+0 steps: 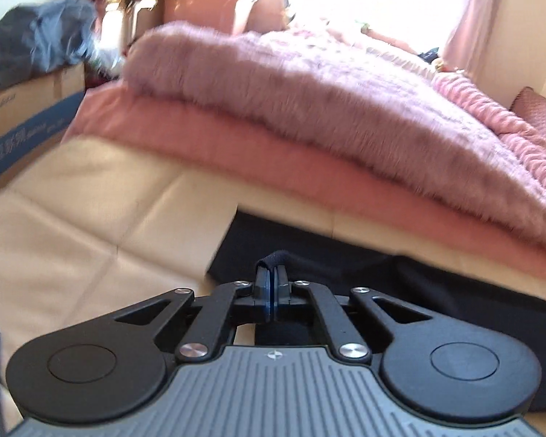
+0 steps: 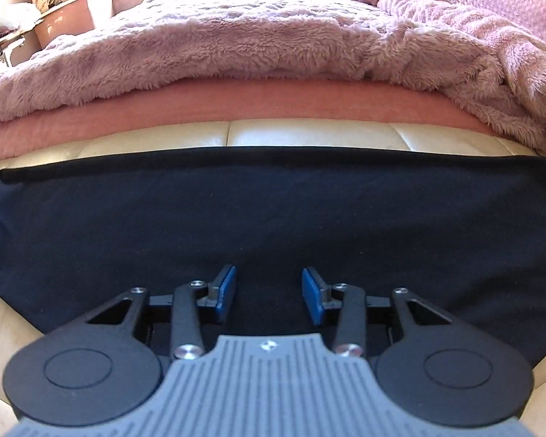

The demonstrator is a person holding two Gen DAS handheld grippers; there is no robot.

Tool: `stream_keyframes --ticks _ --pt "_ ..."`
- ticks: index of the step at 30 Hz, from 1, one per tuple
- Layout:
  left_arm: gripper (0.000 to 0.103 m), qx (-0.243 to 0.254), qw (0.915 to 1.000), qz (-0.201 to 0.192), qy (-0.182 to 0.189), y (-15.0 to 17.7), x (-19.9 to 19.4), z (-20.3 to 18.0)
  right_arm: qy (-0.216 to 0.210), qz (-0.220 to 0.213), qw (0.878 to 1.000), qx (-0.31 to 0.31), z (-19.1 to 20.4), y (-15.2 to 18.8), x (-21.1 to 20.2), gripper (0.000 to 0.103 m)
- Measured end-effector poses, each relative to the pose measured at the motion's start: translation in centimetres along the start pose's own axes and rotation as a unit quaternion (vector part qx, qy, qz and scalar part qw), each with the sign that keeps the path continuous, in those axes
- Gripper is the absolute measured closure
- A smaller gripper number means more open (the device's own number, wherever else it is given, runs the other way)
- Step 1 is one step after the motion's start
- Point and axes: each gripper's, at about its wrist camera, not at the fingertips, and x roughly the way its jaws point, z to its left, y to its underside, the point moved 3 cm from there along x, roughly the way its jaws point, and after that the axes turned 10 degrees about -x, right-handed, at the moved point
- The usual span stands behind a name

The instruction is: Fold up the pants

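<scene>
The dark navy pants lie flat across a cream padded surface. In the left wrist view the pants stretch off to the right. My left gripper is shut on a small fold of the pants' left end, and the pinched cloth pokes up above the closed fingers. My right gripper is open, its blue pads spread just above the middle of the pants, near their front edge, holding nothing.
A fluffy pink blanket on a pink mattress runs along the far side of the cream surface. Cardboard boxes with a dark bag stand at the far left. Pink pots stand at the back.
</scene>
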Motion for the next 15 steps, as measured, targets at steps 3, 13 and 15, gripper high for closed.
stream_keyframes --ticks 3,13,15 --pt "0.102 0.035 0.9994 -0.004 -0.002 -2.9 0.6 -0.9 -0.001 0.001 1.0 0.002 -0.1 0.1 -0.1 0.065" --pt "0.103 0.119 0.9877 0.062 -0.079 -7.4 9.2 -1.6 -0.011 0.005 1.0 -0.001 -0.3 0.2 0.0 0.064" --pt "0.103 0.122 0.9853 0.075 -0.094 -7.3 10.5 -1.3 -0.013 0.006 1.0 -0.001 -0.4 0.2 0.1 0.065"
